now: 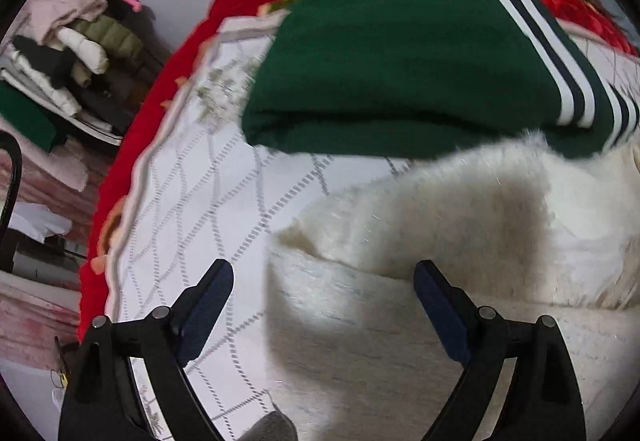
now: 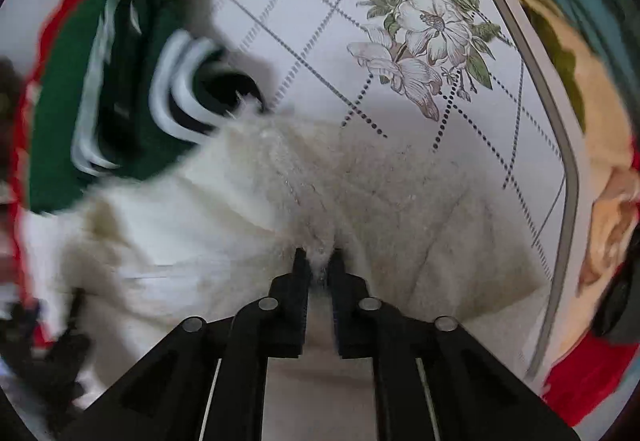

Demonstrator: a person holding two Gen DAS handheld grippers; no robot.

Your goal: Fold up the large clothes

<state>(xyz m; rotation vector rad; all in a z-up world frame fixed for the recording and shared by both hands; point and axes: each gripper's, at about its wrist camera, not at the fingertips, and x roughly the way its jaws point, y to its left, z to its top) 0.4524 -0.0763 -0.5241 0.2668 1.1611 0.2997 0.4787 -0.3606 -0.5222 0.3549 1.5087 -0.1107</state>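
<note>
A white fluffy garment [image 1: 460,225] lies on the quilted white sheet [image 1: 192,201]. It also fills the middle of the right wrist view [image 2: 248,209]. My left gripper [image 1: 324,277] is open above the garment's left edge and holds nothing. My right gripper [image 2: 319,259] is shut on a tuft of the white garment's fabric. A folded green garment with white stripes [image 1: 400,57] lies just beyond the white one; it also shows in the right wrist view [image 2: 120,89], blurred.
A red floral blanket [image 1: 140,121] borders the sheet. A pile of folded clothes [image 1: 72,53] sits off the bed at the left. The sheet has a flower print [image 2: 424,37] and a grey edge [image 2: 568,161] at the right.
</note>
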